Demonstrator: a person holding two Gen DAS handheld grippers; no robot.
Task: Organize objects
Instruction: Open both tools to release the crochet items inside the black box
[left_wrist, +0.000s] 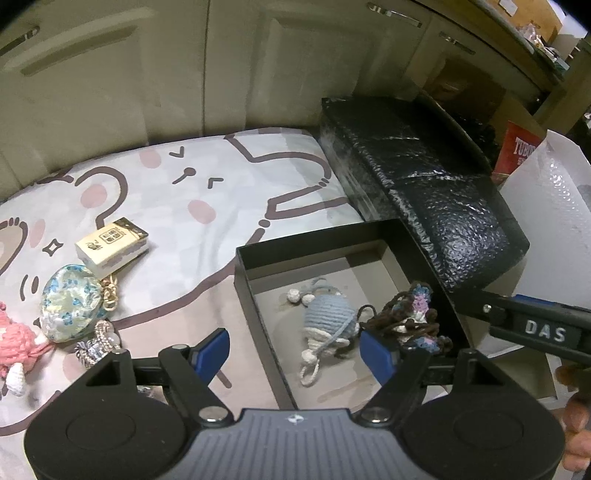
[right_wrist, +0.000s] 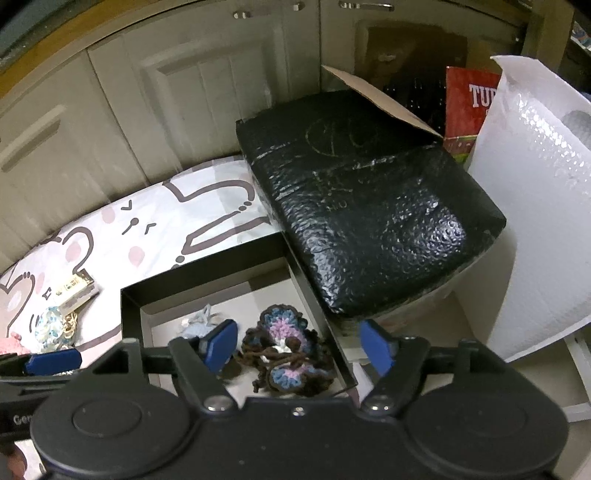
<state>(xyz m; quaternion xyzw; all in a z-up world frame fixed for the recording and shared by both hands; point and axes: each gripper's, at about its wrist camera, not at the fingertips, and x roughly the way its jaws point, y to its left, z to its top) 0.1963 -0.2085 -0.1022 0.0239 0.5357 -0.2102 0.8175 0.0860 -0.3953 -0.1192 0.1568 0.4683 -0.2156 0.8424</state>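
Note:
An open black box (left_wrist: 242, 271) (right_wrist: 130, 295) sits on a cartoon-print cloth. Inside it lie a blue crochet toy (left_wrist: 327, 314) (right_wrist: 199, 319) and a brown, pink and blue crochet butterfly (left_wrist: 413, 317) (right_wrist: 286, 354). On the cloth to the left lie a cream box charm (left_wrist: 110, 245) (right_wrist: 75, 288), a floral pouch (left_wrist: 70, 302) (right_wrist: 50, 326), a beaded charm (left_wrist: 98, 341) and a pink crochet toy (left_wrist: 16, 339). My left gripper (left_wrist: 293, 350) is open and empty above the box's left wall. My right gripper (right_wrist: 299, 345) is open above the butterfly, not touching it.
A black bubble-wrapped package (left_wrist: 424, 192) (right_wrist: 365, 206) lies right behind the box. White bubble wrap (right_wrist: 535, 206) and a red carton (right_wrist: 467, 107) stand at the right. Cupboard doors (left_wrist: 129, 74) close off the back.

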